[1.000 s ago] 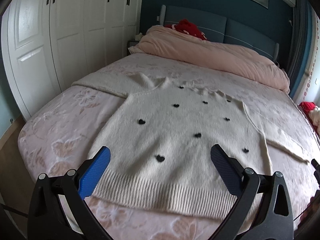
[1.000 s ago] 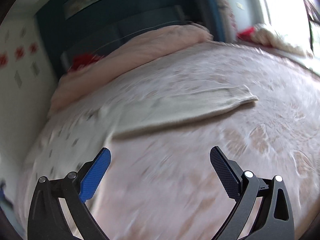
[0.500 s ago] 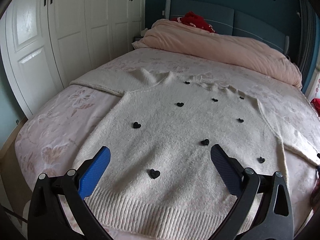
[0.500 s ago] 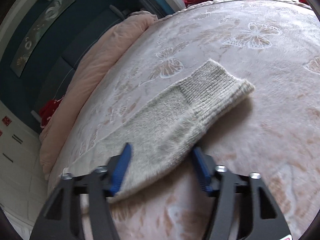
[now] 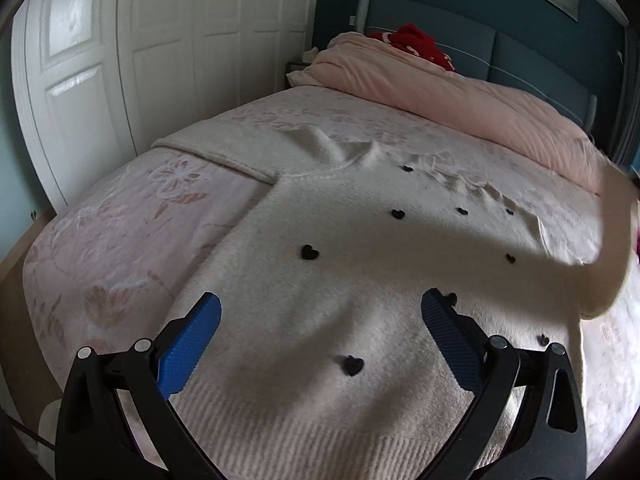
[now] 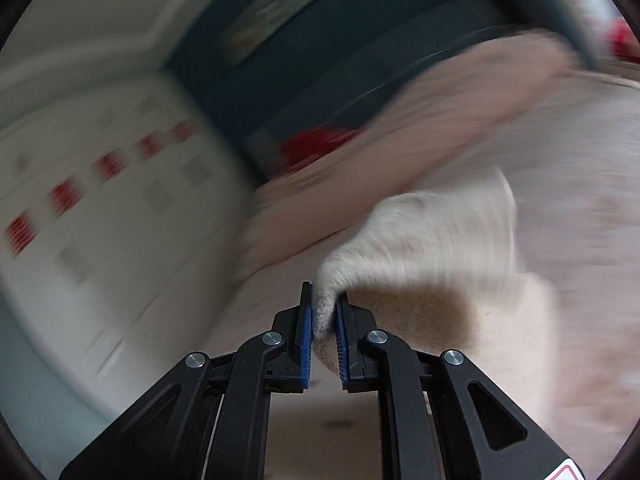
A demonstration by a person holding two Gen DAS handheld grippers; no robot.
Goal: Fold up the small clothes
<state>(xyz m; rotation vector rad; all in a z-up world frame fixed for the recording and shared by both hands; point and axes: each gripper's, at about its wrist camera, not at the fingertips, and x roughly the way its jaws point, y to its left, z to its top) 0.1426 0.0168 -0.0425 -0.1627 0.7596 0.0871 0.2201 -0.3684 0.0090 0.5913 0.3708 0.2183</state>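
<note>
A cream knit sweater (image 5: pixel 360 280) with small black hearts lies flat on the bed, hem towards me. My left gripper (image 5: pixel 320 332) is open and empty, hovering over the sweater's lower part. The sweater's left sleeve (image 5: pixel 212 152) lies spread out to the far left. My right gripper (image 6: pixel 324 320) is shut on the sweater's right sleeve (image 6: pixel 432 232) and holds it lifted above the bed. The lifted sleeve also shows in the left wrist view (image 5: pixel 616 240) at the right edge, blurred, casting a shadow across the sweater.
The bed (image 5: pixel 120 240) has a pink flowered cover. A pink duvet (image 5: pixel 460 104) and a red item (image 5: pixel 416 40) lie by the blue headboard. White wardrobe doors (image 5: pixel 120 60) stand on the left. The right wrist view is blurred by motion.
My right gripper closed on the right sleeve and lifted it, swinging it over the sweater. My left gripper moved a little closer over the sweater, still open.
</note>
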